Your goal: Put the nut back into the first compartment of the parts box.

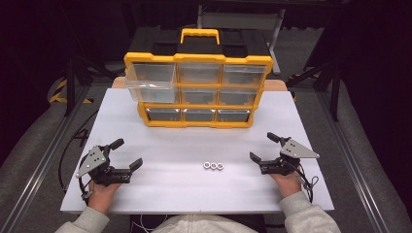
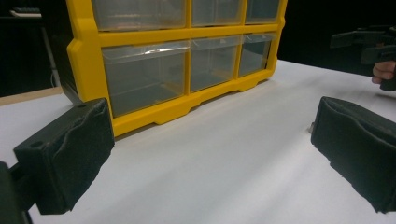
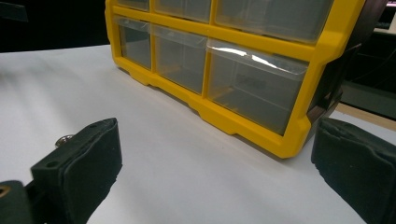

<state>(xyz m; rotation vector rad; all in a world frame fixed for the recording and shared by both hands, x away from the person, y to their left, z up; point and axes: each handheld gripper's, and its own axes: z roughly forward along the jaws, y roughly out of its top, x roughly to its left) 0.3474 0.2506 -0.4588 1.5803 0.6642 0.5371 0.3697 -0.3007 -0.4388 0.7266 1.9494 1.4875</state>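
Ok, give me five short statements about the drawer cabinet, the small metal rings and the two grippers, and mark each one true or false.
1. The top-left drawer of the yellow cabinet is pulled out. True.
2. Three small metal rings lie in a row on the white table. True.
3. The left gripper holds one of the rings. False: its jaws stand open with nothing between them, and the rings lie apart from it.
4. The rings sit inside a bottom drawer. False: they lie on the table in front of the cabinet.
5. The right gripper is open, off to the right of the rings. True.
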